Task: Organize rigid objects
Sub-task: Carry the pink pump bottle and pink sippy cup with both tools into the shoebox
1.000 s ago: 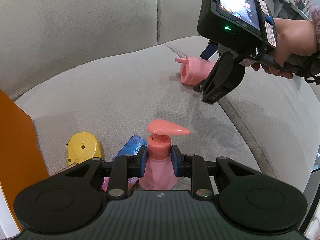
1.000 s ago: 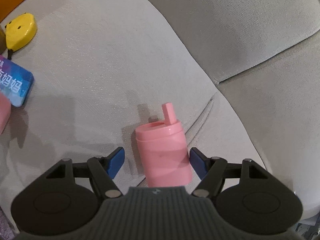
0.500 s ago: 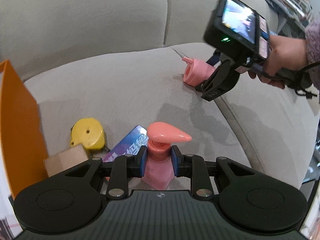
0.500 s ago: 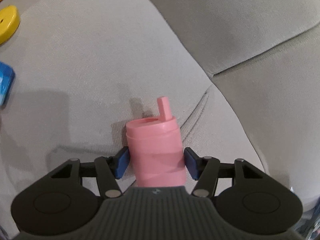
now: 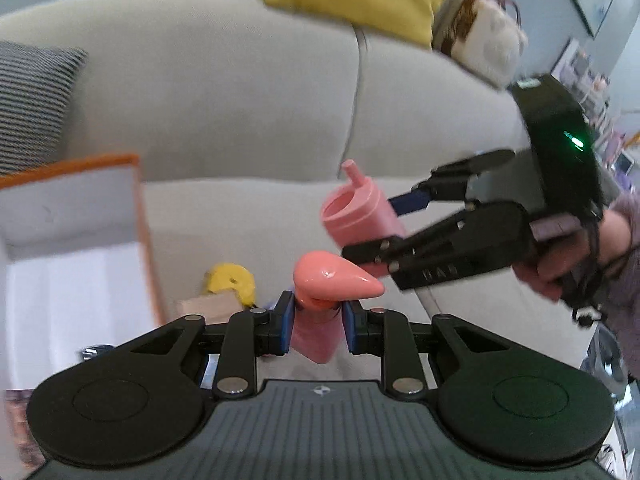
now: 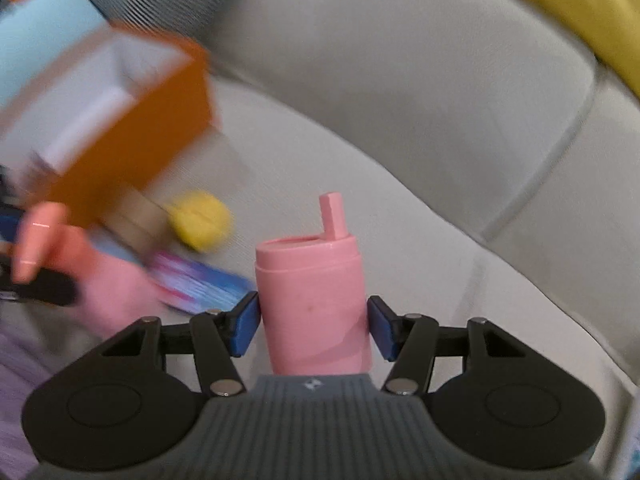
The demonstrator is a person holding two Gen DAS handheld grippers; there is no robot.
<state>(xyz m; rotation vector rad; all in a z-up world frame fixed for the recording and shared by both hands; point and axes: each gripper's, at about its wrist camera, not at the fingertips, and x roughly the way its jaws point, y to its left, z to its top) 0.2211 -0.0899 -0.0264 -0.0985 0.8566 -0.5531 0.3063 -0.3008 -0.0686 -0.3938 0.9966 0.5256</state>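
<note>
Pink pump bottle [image 5: 318,330] clamped in your left hand-held gripper [image 5: 316,326], pink cup [image 6: 314,304] in your right hand-held gripper [image 6: 314,326]: carry both level toward the orange box [image 5: 80,248] at nine o'clock, releasing only once inside.

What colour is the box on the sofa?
Orange outside, white inside; the box shows best in the right wrist view.

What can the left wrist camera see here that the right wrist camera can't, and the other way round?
Only the left wrist view shows the striped grey cushion, the brown-and-white plush toy and the whole right claw from outside.

Only the right wrist view shows the blue printed flat pack on the seat.

Both show the pink straw-lid cup, the pink pump bottle in the left claw, the orange-walled open box, the round yellow tape measure and the grey fabric sofa.
</note>
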